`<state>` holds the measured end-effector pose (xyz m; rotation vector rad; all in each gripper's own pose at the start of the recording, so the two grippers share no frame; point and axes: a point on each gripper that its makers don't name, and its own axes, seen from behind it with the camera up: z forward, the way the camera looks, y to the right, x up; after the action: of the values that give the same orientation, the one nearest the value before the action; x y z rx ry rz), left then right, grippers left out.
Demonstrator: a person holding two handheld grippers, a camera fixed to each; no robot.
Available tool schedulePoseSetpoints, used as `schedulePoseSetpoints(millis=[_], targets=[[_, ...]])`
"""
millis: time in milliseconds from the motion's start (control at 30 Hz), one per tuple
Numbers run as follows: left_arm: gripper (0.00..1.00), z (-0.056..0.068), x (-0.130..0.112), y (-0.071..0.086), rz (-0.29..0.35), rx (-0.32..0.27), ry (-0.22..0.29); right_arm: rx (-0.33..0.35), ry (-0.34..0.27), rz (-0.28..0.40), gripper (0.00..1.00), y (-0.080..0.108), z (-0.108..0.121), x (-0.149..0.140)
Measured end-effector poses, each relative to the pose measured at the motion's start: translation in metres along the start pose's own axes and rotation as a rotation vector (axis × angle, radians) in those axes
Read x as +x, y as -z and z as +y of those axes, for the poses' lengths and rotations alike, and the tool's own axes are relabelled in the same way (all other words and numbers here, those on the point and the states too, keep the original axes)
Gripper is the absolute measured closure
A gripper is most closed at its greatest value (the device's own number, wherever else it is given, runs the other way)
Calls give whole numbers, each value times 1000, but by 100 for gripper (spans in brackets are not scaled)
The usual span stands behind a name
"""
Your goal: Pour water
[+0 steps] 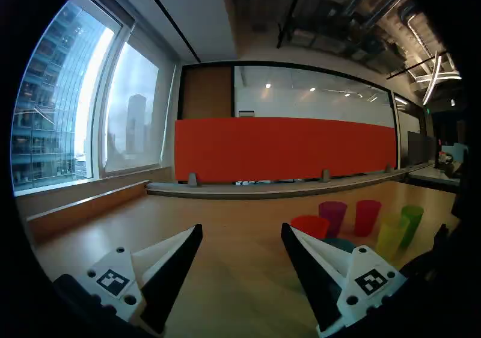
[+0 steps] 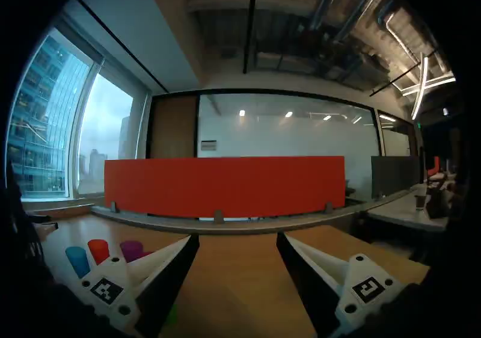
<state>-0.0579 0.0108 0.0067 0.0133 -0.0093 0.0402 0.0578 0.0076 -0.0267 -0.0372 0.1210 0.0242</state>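
Observation:
Several coloured plastic cups stand in a group on the wooden table [image 1: 240,284]: an orange-red cup [image 1: 309,225], a purple cup [image 1: 332,215], a pink-red cup [image 1: 367,215], a yellow-green cup [image 1: 391,236] and a green cup [image 1: 412,221]. A teal cup [image 1: 340,243] peeks out behind my left gripper's right finger. My left gripper [image 1: 241,228] is open and holds nothing; the cups lie ahead to its right. In the right gripper view, a blue cup [image 2: 78,260], a red cup [image 2: 99,249] and a purple cup [image 2: 132,249] stand to the left of my open, unloaded right gripper [image 2: 237,237].
An orange divider panel [image 1: 282,148] runs along the table's far edge, also seen as the orange panel [image 2: 225,184]. Large windows [image 1: 78,115] lie to the left. Another desk [image 2: 409,212] with items stands at the right. Bare wood stretches ahead of both grippers.

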Motion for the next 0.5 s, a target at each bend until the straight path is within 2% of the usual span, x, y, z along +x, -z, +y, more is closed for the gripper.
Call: schedulePoseSetpoints(millis=[200, 500], targets=[[3, 0, 0, 0, 0, 0, 0, 3, 16, 16, 0, -7, -8, -11], [3, -1, 0, 1, 0, 0, 0, 34, -4, -21, 0, -12, -16, -44]])
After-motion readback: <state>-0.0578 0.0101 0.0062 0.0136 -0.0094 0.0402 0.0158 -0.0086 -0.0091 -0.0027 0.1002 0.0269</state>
